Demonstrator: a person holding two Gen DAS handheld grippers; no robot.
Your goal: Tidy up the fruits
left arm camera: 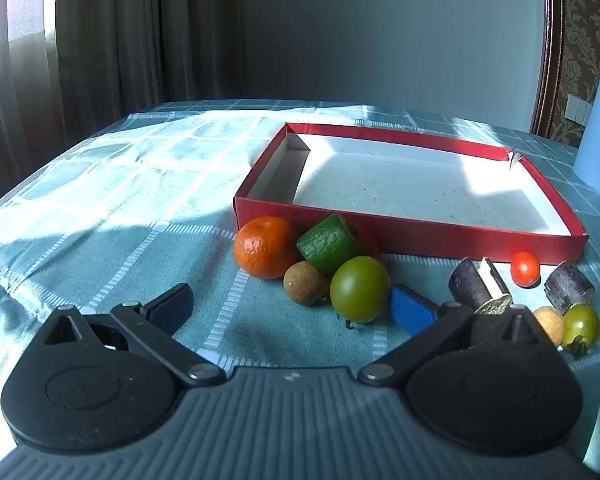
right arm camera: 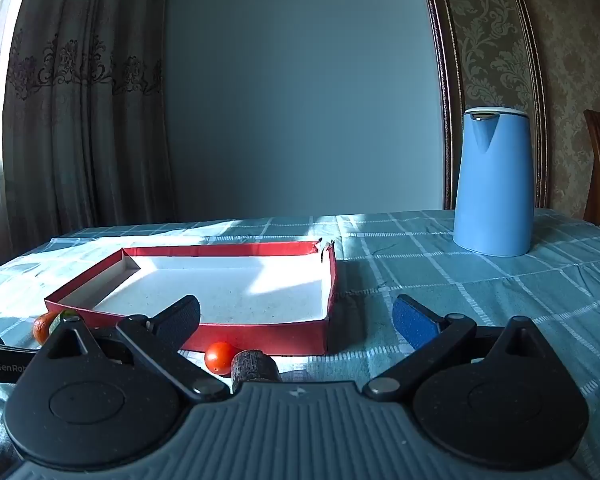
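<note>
Your left gripper (left arm camera: 292, 308) hangs above the bench (left arm camera: 100, 208) with its jaws spread wide, and nothing sits between them. Just beyond its blue pad lies a big green tomato (left arm camera: 359, 289), touching a small brown longan (left arm camera: 306, 282). Behind these two you see an orange mandarin (left arm camera: 266, 246) and a green cucumber piece (left arm camera: 328, 242), both close against the front wall of the red box (left arm camera: 420, 236).

To the right, partly behind your gripper's finger, there is a dark split sugarcane piece (left arm camera: 480, 284), then a red cherry tomato (left arm camera: 525, 268) near the box wall, a second dark sugarcane piece (left arm camera: 570, 288), a pale longan (left arm camera: 550, 322) and a small green tomato (left arm camera: 580, 326) that touch each other.

Your right gripper (right arm camera: 296, 316) is also fully released and holds nothing. Under it, in front of the box (right arm camera: 260, 332), the cherry tomato (right arm camera: 219, 357) lies just beside a sugarcane piece (right arm camera: 254, 366).

The box stands on the checked cloth with a white inside, and no fruit is in it. Farther back on the right, well apart from the box, a blue kettle (right arm camera: 494, 180) stands upright. Behind the bench are curtains (right arm camera: 80, 100) and a plain wall (right arm camera: 300, 100).
</note>
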